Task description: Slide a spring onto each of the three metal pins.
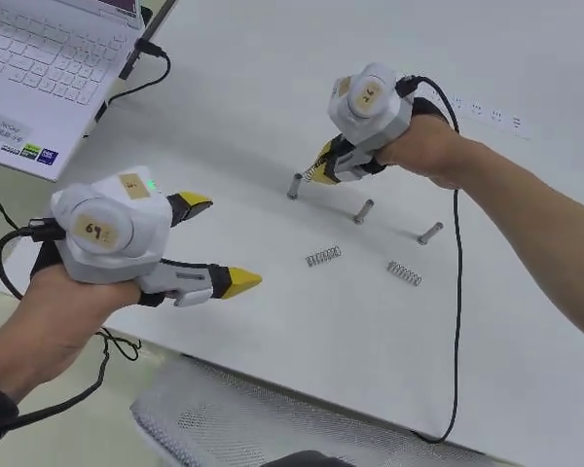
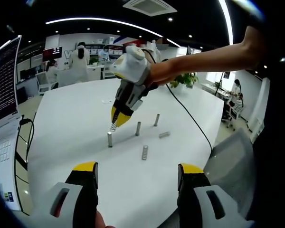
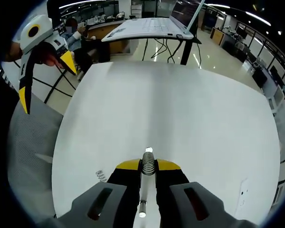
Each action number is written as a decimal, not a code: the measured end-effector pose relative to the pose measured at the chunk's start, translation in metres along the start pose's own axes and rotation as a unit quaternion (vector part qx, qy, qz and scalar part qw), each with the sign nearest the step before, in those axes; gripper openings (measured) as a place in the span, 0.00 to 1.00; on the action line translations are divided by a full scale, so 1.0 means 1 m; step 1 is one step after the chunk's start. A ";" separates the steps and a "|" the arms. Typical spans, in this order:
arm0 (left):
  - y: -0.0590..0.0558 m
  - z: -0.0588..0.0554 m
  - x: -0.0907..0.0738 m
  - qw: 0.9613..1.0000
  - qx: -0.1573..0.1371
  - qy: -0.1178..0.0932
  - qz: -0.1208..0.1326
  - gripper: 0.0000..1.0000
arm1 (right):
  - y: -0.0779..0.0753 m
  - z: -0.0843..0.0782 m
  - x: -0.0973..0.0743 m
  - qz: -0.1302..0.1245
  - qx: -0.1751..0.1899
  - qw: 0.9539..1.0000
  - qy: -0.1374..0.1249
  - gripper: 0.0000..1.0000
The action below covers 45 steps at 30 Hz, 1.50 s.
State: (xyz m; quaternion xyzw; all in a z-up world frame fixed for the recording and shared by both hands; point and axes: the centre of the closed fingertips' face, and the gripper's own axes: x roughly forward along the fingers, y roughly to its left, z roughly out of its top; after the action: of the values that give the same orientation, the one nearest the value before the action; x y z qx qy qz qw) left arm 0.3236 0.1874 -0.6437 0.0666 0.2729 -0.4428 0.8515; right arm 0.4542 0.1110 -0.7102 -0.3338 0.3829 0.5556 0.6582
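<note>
Three short metal pins stand in a row on the white table: one at the left (image 1: 294,185), one in the middle (image 1: 364,211), one at the right (image 1: 430,233). My right gripper (image 1: 321,173) is shut on a spring (image 3: 148,166), whose lower end (image 2: 113,127) hangs just above the left pin (image 2: 109,139). Two more springs lie flat in front of the pins, one (image 1: 323,256) nearer the left and one (image 1: 404,273) nearer the right. My left gripper (image 1: 219,243) hovers open and holds nothing, near the table's front edge, well short of the pins.
A white laptop (image 1: 39,68) with a black cable (image 1: 141,73) sits at the table's far left corner. A grey chair back (image 1: 234,418) stands below the front table edge. People stand in the background office (image 2: 78,57).
</note>
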 end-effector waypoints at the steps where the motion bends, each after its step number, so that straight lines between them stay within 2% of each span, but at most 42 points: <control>1: 0.000 0.000 0.000 1.000 0.000 0.000 0.000 0.64 | -0.001 0.001 0.001 0.001 -0.002 1.000 0.000 0.09; 15: 0.002 0.000 0.000 1.000 -0.006 0.000 0.001 0.64 | -0.001 0.002 0.008 0.014 -0.027 0.999 0.024 0.09; 45: 0.004 -0.005 0.000 1.000 -0.017 0.001 0.003 0.63 | 0.004 0.009 0.025 0.019 -0.041 0.998 0.035 0.09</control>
State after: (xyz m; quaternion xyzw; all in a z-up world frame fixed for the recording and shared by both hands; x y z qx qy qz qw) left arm 0.3253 0.1916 -0.6484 0.0536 0.2805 -0.4352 0.8539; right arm 0.4541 0.1316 -0.7275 -0.3724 0.3892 0.5714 0.6192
